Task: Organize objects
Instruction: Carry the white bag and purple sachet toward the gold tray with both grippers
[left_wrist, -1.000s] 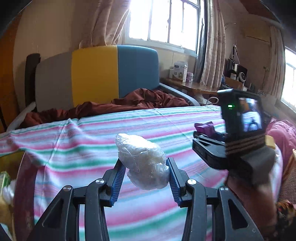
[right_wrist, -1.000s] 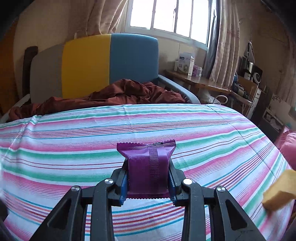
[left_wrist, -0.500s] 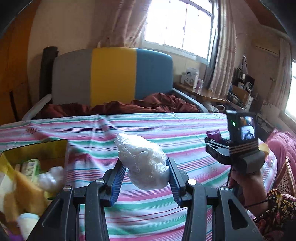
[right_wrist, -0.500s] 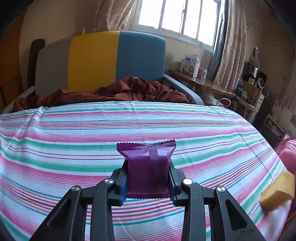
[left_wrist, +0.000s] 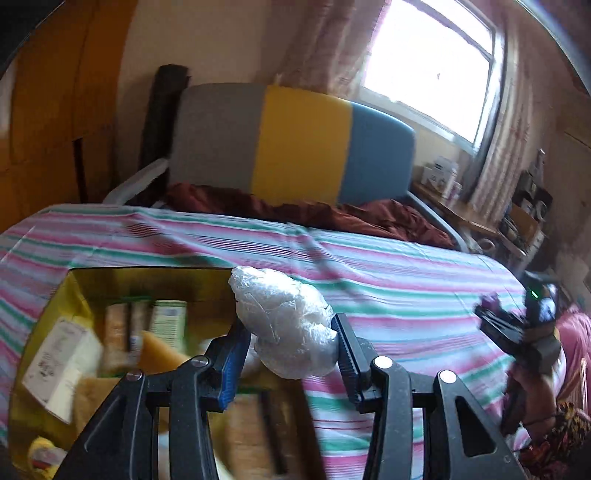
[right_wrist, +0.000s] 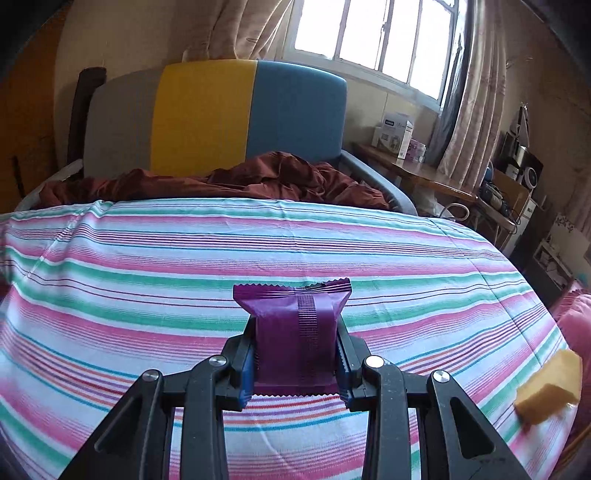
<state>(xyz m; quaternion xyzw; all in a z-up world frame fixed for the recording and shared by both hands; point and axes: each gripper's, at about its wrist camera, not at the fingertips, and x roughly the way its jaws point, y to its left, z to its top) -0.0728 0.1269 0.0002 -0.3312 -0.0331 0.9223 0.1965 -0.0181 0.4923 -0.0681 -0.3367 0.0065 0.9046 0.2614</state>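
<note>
box (left_wrist: 77, 291) of packets shows only beneath left gripper (left_wrist: 288, 354), clamping plastic bundle (left_wrist: 286, 326).

Blown-out window (right_wrist: 373, 40) backlight, dim warm interior, motion-blurred box (left_wrist: 122, 332), fisheye-curved vignetted edges.

A home bedroom: a bed (right_wrist: 258, 258) under a striped sheet fills the middle, its padded headboard (right_wrist: 221, 118) at 12 o'clock, curtained window (right_wrist: 373, 37) at 1, cluttered wooden desk (right_wrist: 417, 173) at 2.
</note>
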